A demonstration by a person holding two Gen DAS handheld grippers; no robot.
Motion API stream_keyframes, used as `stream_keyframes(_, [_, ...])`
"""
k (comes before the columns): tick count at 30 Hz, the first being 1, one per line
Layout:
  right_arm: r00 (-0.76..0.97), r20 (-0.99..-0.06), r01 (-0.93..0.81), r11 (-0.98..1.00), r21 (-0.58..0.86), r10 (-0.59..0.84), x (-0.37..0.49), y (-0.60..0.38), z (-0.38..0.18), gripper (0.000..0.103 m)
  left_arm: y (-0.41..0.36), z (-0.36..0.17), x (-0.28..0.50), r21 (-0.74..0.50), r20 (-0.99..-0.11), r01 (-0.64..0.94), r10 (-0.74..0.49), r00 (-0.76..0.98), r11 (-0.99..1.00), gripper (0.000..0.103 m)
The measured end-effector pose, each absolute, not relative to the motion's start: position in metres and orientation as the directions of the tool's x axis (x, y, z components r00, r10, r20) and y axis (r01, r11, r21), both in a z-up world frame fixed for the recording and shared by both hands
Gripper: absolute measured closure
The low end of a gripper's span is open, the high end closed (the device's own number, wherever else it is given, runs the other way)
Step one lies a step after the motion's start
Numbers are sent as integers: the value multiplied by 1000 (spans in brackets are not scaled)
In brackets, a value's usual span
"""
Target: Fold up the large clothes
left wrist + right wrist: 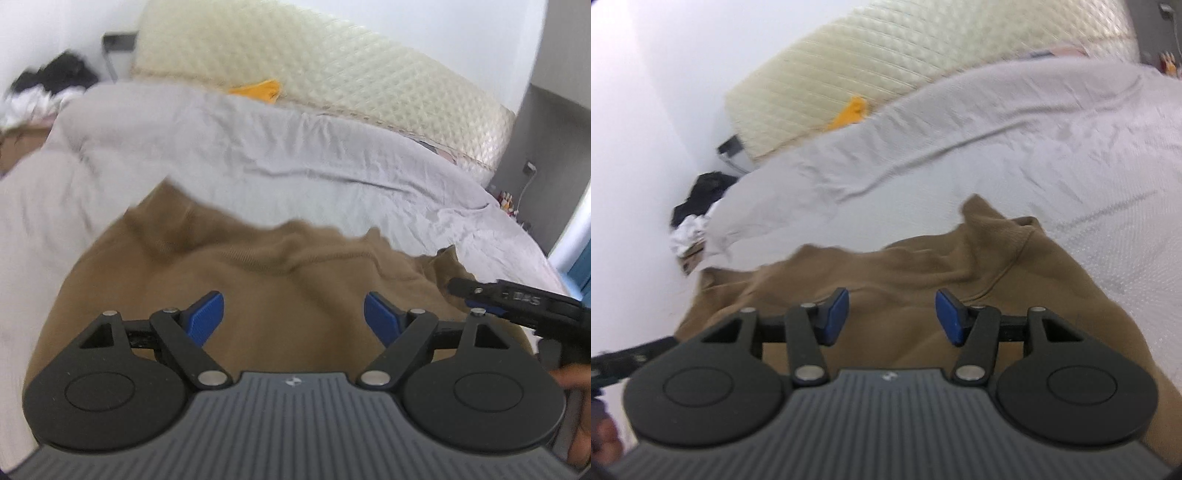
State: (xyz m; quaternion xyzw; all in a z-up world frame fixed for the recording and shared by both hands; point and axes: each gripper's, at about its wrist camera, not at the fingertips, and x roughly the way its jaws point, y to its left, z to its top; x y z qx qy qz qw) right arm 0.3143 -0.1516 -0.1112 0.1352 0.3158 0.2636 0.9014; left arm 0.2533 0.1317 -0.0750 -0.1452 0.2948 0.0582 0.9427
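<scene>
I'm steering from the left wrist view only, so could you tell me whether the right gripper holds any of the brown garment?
Observer: No. The right gripper stands open above the brown garment, with nothing between its pads.
Operator: Thank you. Is there a seam or cuff near it?
Observer: A curved seam runs down the cloth just right of its right pad.
Operator: And what lies past the garment's right edge?
Observer: Bare grey sheet; no other clothing shows there.
</scene>
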Motion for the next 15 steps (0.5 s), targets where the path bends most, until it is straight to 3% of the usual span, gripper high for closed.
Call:
stream_keyframes(10, [657,-524,-438,840,321,543,245,-148,-118,47,124,-85,218,-184,-595,-228,76,800,956,17])
stream_keyframes(15, [654,-523,-409,837,363,546,254,-147,-128,42,126,-109,236,-173,-661,-256,81,746,951,15])
